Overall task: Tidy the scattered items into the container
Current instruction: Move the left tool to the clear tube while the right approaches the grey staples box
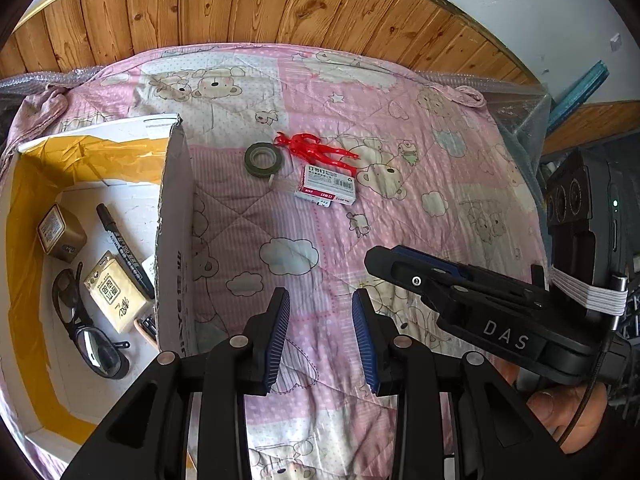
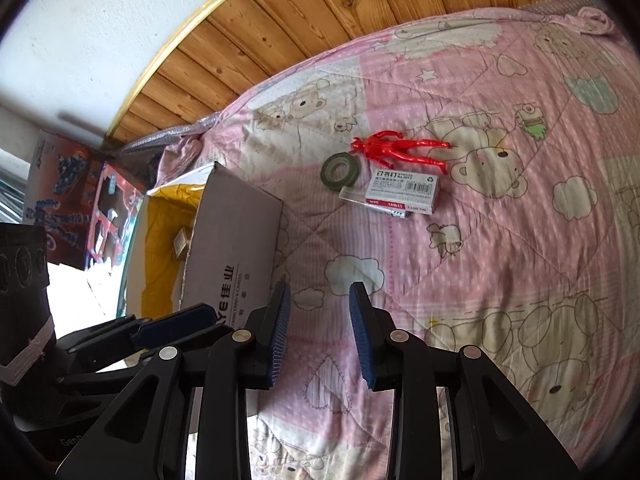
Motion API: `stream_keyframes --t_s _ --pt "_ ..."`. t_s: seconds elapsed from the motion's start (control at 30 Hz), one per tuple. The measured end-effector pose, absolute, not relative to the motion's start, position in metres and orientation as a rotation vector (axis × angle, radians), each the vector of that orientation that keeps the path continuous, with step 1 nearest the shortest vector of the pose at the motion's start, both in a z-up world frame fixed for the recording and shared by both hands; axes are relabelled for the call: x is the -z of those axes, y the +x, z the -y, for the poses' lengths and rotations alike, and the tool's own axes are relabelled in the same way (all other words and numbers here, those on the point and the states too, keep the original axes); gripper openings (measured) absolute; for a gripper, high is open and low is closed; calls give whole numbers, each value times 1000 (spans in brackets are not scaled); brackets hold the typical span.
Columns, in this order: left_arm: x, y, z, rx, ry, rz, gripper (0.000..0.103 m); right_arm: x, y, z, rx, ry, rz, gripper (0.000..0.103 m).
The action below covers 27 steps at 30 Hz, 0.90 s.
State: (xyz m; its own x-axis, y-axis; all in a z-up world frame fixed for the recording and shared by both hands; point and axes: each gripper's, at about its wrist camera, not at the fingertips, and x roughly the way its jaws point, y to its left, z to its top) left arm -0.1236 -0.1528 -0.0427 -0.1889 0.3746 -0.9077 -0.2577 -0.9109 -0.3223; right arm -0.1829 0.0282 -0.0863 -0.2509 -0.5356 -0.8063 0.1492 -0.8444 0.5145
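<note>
- The left tool point(image 1: 321, 334) hangs over the pink quilt point(image 1: 420, 208) with its blue-padded fingers point(image 1: 278, 332) set wide apart and nothing between them.
- The right tool point(image 2: 318, 330) is likewise spread wide and empty, above the same quilt; in the left wrist view it shows as a black body marked "DAS" coming in from the right, its tip point(image 1: 378, 258) near the left tool, and a hand point(image 1: 568, 412) grips its underside.
- Just left of the left tool stands the cardboard box point(image 1: 176, 240) — open at the top, yellow tape lining its inner walls, one flap standing up beside the quilt.
- Inside the box lie a black marker point(image 1: 120, 244), a small tan box point(image 1: 60, 234), a cream packet with printed characters point(image 1: 114, 300) and a pair of dark-framed glasses point(image 1: 90, 340); the marker rests just beside the packet.
- Farther out on the quilt, well apart from both tools, three things sit in a tight cluster: a roll of dark green tape point(image 1: 263, 159) lying flat, a red toy figure point(image 1: 316, 151) lying on its back just beside it, and a white staples box point(image 1: 327, 188) with a red stripe, which appears to touch the figure's legs.
- Something thin and pale pokes out from under the staples box — what it is cannot be told.
- Behind the bed runs wood panelling point(image 1: 240, 4) under a white wall.
</note>
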Motion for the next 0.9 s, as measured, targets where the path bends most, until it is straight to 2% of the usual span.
stream_keyframes --t_s 0.27,0.5,0.6,0.73,0.9 --pt "64 -146 152 -2117 -1733 168 34 99 -214 -29 2136 1604 435 35" --pt "86 -172 151 -2075 -1781 232 40 117 -243 -33 2141 1626 326 35" --pt "93 -182 148 -2067 -1793 253 45 129 -255 -32 2170 1627 187 37" --pt "106 -196 141 -2038 -1816 292 45 145 -270 -30 2163 1602 14 44" --pt "119 -210 135 -2032 -1839 310 45 162 -279 -16 2089 1549 -214 47"
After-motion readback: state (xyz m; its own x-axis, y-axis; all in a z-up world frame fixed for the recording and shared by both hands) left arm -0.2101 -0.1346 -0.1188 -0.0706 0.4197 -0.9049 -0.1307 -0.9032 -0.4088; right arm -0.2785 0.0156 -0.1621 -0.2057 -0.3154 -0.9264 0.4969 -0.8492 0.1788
